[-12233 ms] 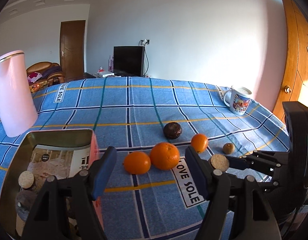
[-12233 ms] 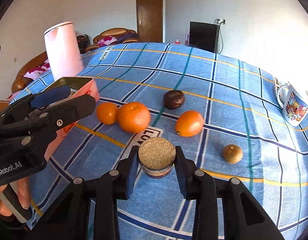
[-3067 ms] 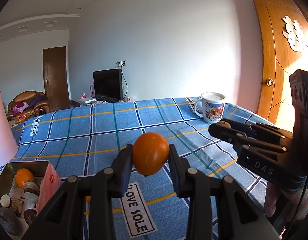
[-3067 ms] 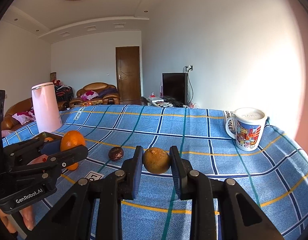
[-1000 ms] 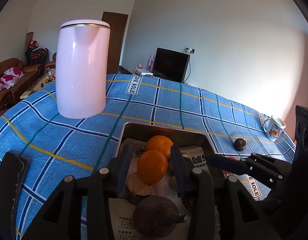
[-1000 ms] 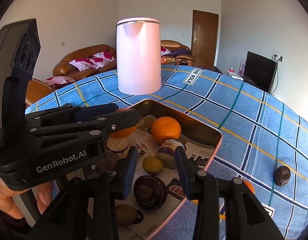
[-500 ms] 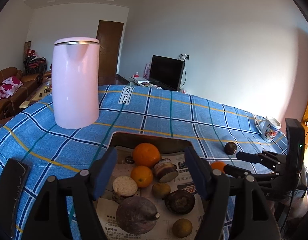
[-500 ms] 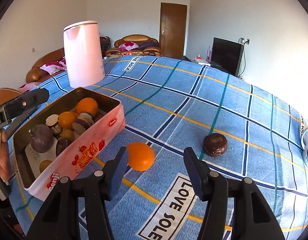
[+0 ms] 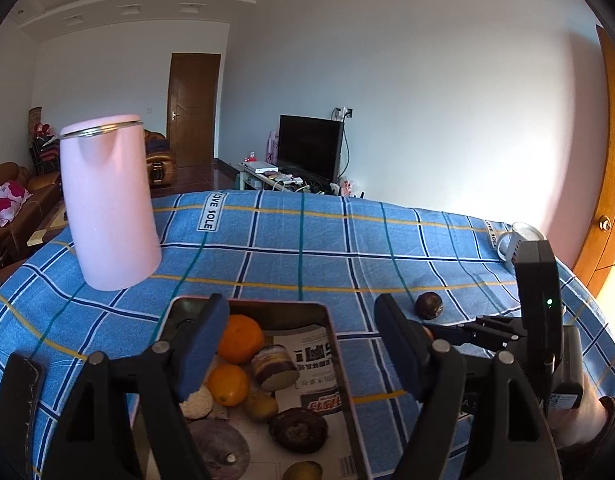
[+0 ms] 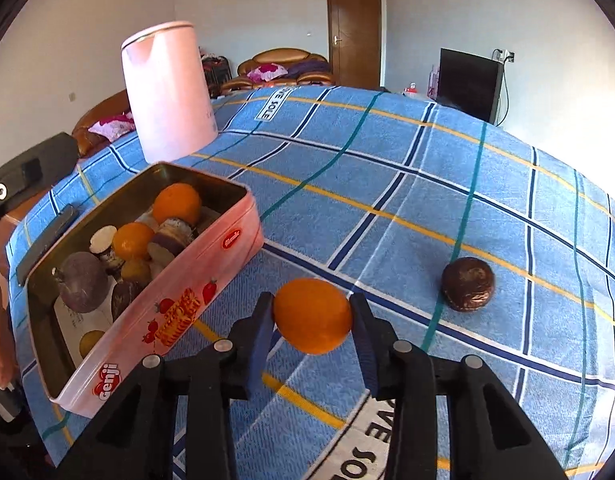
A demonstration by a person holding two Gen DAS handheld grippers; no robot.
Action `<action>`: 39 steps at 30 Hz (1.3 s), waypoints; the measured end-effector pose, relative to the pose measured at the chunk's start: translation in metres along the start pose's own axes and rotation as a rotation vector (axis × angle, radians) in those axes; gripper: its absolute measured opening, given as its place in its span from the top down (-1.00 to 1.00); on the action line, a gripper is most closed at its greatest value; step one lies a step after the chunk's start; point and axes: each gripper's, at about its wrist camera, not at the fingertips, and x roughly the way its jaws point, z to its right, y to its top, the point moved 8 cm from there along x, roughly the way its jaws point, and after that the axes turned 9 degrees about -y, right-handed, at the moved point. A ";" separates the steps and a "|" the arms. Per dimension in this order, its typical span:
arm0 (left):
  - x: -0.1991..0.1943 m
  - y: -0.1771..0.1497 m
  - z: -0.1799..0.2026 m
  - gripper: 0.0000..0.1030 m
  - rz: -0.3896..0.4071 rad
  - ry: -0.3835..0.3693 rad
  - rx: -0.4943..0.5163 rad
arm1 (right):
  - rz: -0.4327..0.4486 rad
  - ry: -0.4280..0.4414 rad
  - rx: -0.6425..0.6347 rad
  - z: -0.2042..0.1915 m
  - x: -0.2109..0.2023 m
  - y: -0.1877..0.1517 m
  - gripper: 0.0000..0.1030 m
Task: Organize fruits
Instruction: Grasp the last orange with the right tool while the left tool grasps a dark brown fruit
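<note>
1. Right gripper (image 10: 311, 322), low centre of its own view, is pinching an orange (image 10: 312, 315) between both pads; whether the orange is off the cloth (image 10: 387, 168) I cannot tell.
2. Left gripper (image 9: 301, 350) is spread wide with nothing between its pads; it hangs over the tin (image 10: 211, 268), which fills the lower middle of its view.
3. The tin sits at the left of the right view, just beside the held orange; it holds two oranges and several brown and purple pieces, packed touching one another.
4. One dark fruit (image 10: 467, 283) lies alone on the cloth, right of centre, well apart from the tin.
5. Most of the sorting looks done; by my reckoning the held orange and that dark fruit are all that is left to go in.
6. A pink kettle (image 10: 167, 90) stands upper left, behind the tin.
</note>
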 end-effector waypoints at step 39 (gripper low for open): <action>0.203 -0.043 0.132 0.10 -0.448 -0.172 0.073 | 0.089 -0.249 0.346 0.185 -0.038 -0.024 0.22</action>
